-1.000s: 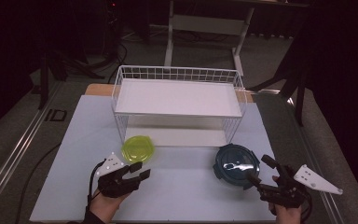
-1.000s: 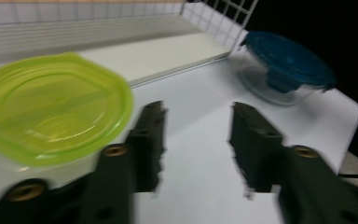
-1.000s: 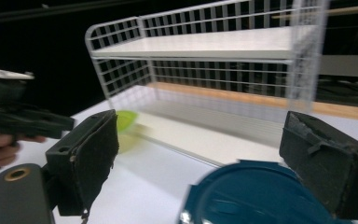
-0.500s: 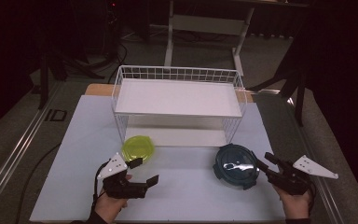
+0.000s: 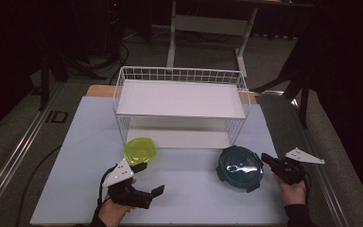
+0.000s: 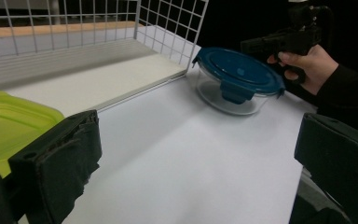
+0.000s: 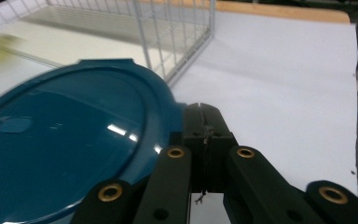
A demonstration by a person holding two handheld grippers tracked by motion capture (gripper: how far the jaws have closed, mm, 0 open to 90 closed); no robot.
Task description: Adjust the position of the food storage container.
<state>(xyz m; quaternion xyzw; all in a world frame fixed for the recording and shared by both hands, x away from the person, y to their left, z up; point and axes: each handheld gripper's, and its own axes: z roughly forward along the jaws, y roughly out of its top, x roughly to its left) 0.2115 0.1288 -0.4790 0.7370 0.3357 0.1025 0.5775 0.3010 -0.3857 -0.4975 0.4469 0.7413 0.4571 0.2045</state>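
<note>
Right hand-held gripper (image 5: pixel 267 159) has just closed, jaws together and empty, tips at the right rim of the blue-lidded container (image 5: pixel 240 168) on the table's (image 5: pixel 189 198) near right. Left hand-held gripper (image 5: pixel 147 178) has just opened wide, near the green lid (image 5: pixel 140 150). I'd reopen the right and straddle a lid latch squarely before clamping.

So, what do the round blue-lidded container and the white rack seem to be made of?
The container: clear glossy base, probably glass or hard plastic; the blue lid looks like smooth plastic, with bright highlights. The rack: thin white-coated wire, probably metal, in an open grid.
</note>
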